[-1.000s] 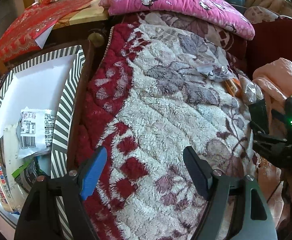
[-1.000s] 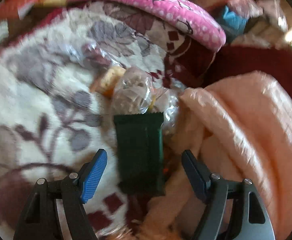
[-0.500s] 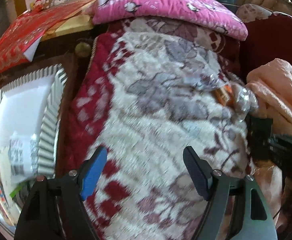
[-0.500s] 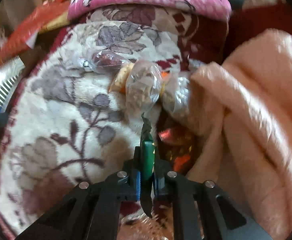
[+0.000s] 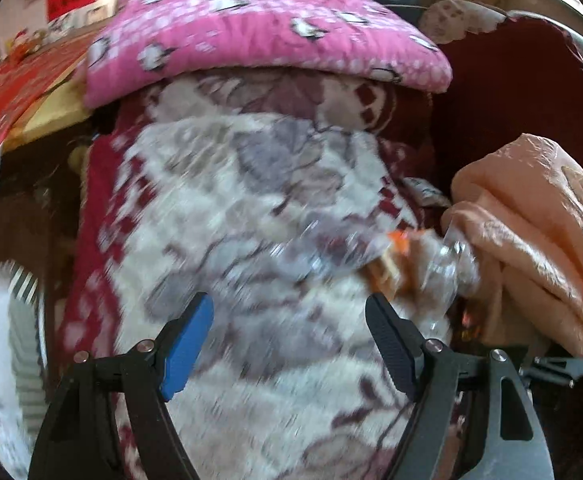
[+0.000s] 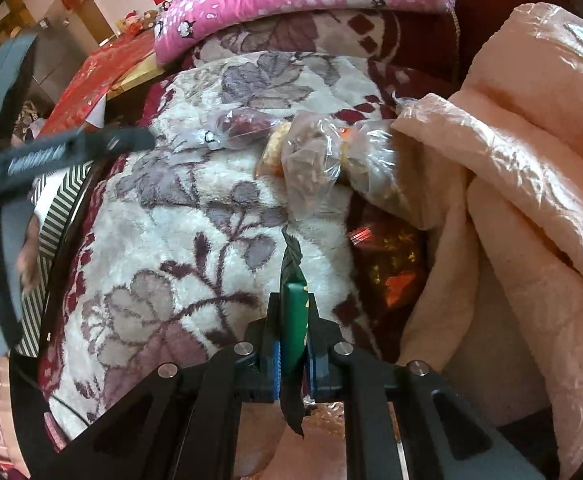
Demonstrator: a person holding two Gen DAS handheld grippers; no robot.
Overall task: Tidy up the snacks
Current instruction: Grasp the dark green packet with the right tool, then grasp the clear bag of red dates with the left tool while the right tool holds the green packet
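Observation:
My right gripper [image 6: 294, 304] is shut on a dark green snack packet [image 6: 293, 312], held edge-on above the floral blanket [image 6: 179, 216]. Beyond it lie clear snack bags [image 6: 311, 168], a bag of red dates [image 6: 243, 126] and a red and gold packet [image 6: 395, 264] by the peach quilt. My left gripper [image 5: 289, 322] is open and empty over the blanket [image 5: 251, 216]. The clear bags [image 5: 443, 264] and an orange snack [image 5: 399, 242] lie to its right, blurred. The left gripper also shows at the left of the right wrist view [image 6: 71, 148].
A striped-rim white tray [image 5: 23, 320] sits at the left, also in the right wrist view [image 6: 57, 216]. A pink penguin pillow [image 5: 259, 28] lies at the back. A peach quilt [image 6: 531, 184] is piled on the right. A red cloth [image 5: 7, 96] covers a table at the far left.
My right gripper has closed on the green packet and lifted it upright. My left gripper has swung right, away from the tray, toward the snack bags.

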